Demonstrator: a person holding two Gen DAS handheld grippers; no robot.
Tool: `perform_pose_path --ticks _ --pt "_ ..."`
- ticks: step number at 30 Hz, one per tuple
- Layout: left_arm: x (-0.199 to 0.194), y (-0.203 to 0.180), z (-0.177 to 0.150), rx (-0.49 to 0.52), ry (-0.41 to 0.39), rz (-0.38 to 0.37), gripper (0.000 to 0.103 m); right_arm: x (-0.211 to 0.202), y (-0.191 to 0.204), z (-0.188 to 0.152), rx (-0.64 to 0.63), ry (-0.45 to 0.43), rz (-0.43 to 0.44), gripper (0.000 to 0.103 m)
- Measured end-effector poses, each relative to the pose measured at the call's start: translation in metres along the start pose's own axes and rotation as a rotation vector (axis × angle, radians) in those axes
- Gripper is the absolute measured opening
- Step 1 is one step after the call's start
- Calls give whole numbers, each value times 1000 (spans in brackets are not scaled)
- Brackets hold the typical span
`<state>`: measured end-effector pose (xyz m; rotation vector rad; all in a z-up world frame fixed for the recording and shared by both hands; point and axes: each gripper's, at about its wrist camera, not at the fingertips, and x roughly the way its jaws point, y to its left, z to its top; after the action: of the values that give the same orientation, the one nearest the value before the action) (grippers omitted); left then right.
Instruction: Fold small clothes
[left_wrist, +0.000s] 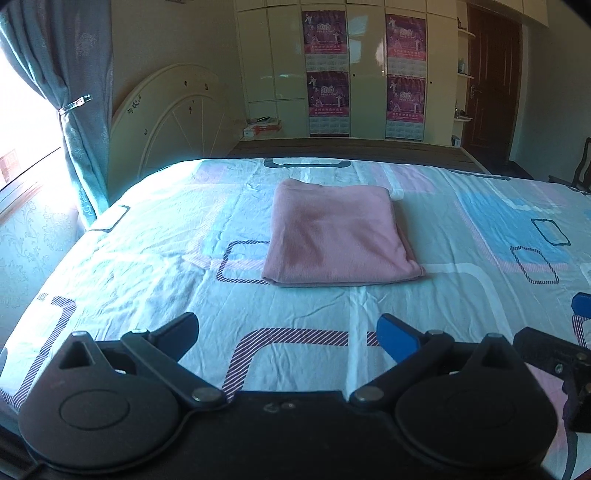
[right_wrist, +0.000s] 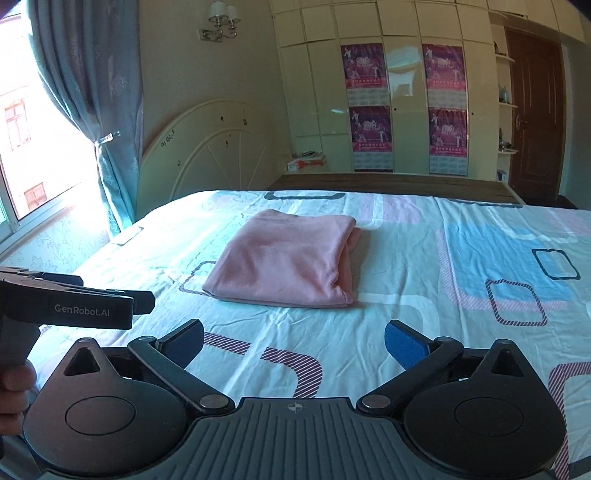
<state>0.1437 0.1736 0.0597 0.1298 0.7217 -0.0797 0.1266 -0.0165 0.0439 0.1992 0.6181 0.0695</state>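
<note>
Patterned bedsheet, teal curtain by window, cream wardrobe bearing purple posters, brown door.

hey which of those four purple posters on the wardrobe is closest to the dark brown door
The lower right poster. It hangs on the wardrobe panel nearest the door, and the handle sits at about its height; the left pair are further off and the upper right one hangs higher.

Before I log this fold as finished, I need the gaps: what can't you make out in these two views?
- Pink folded garment: its type and inner layers, hidden by its top layer in both views.
- Bedsheet: near edge covered by the left gripper and right gripper bodies.
- Wardrobe posters: print too small.
- Window: overexposed in the left view.
</note>
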Motion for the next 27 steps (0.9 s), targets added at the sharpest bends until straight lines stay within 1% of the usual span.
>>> perform_pose_path --ticks 6,10,13,19,27 --pt "-47 1 -19 4 -31 0 102 -49 12 -7 13 -46 -35 103" --pt "-69 6 -27 -19 -34 -4 102 -76 21 -7 4 -87 -42 103" --pt "-81 11 -31 -33 -43 7 102 -90 24 -6 24 -118 -45 103" --pt "-97 19 -34 -57 -58 18 103 -100 29 -8 28 -138 -63 103" --pt "-102 21 -37 -60 -55 26 103 -105 29 -19 58 -122 -72 103"
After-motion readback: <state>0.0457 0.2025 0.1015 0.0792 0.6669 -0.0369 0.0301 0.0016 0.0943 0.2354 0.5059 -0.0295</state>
